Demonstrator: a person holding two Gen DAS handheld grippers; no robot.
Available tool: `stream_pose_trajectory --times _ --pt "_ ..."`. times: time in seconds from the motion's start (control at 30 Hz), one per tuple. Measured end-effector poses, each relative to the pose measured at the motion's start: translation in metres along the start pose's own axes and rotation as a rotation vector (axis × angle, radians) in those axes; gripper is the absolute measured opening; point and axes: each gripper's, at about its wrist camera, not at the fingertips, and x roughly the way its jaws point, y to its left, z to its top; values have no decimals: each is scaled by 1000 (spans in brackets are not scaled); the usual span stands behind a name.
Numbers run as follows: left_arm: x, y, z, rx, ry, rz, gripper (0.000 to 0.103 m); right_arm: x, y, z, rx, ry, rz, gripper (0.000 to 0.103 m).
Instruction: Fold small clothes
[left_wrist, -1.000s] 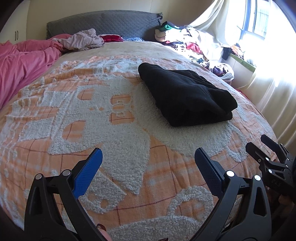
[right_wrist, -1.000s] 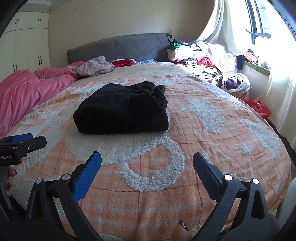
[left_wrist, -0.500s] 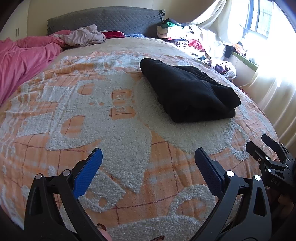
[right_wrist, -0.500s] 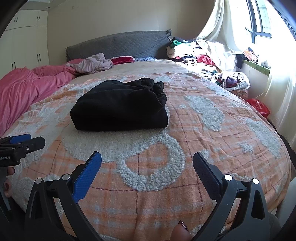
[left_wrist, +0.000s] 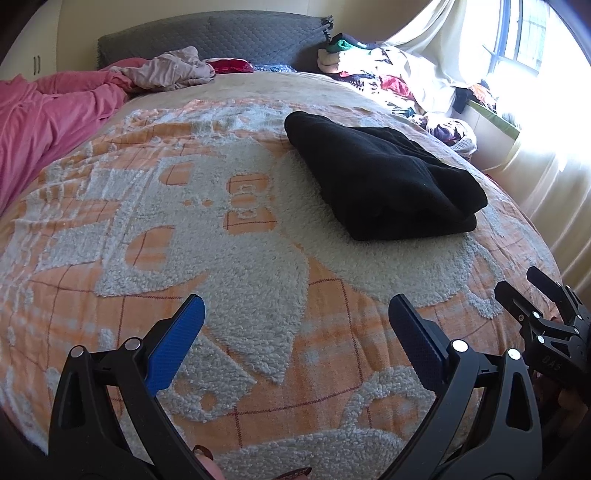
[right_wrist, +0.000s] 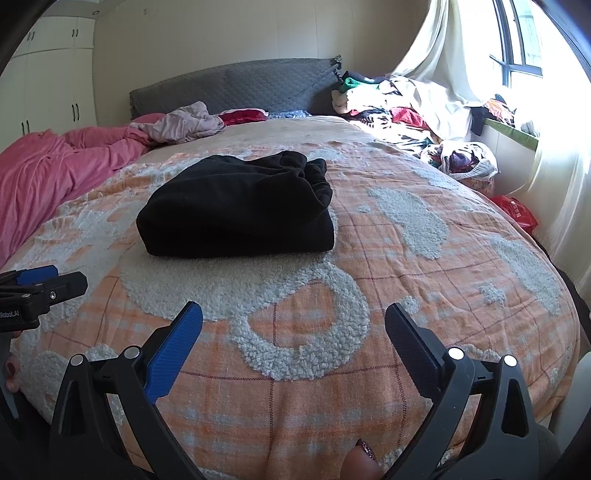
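A black garment (left_wrist: 384, 181) (right_wrist: 240, 210) lies folded into a thick rectangle on the orange-and-white fleece blanket (left_wrist: 221, 258) (right_wrist: 369, 258) of the bed. My left gripper (left_wrist: 295, 325) hovers open near the foot of the bed, well short of the garment, nothing between its blue-padded fingers. My right gripper (right_wrist: 293, 332) is open too, empty, facing the garment from the front. The right gripper's fingers (left_wrist: 517, 299) show at the right edge of the left wrist view; the left gripper's fingers (right_wrist: 55, 284) show at the left edge of the right wrist view.
A pink duvet (right_wrist: 55, 166) is bunched on the left side. Loose clothes (right_wrist: 184, 122) lie by the grey headboard (right_wrist: 240, 88). A heap of clothes (right_wrist: 399, 107) and a full bag (right_wrist: 465, 162) sit right of the bed, under a curtained window (right_wrist: 517, 44).
Both grippers have drifted slightly, so the garment sits a little differently in each view. Both stay open and empty; the garment has not moved on the blanket.
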Motion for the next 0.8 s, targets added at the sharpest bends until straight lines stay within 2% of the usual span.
stream_pose_trajectory --times 0.8 --pt "-1 2 0 -1 0 16 93 1 1 -4 -22 2 -6 98"
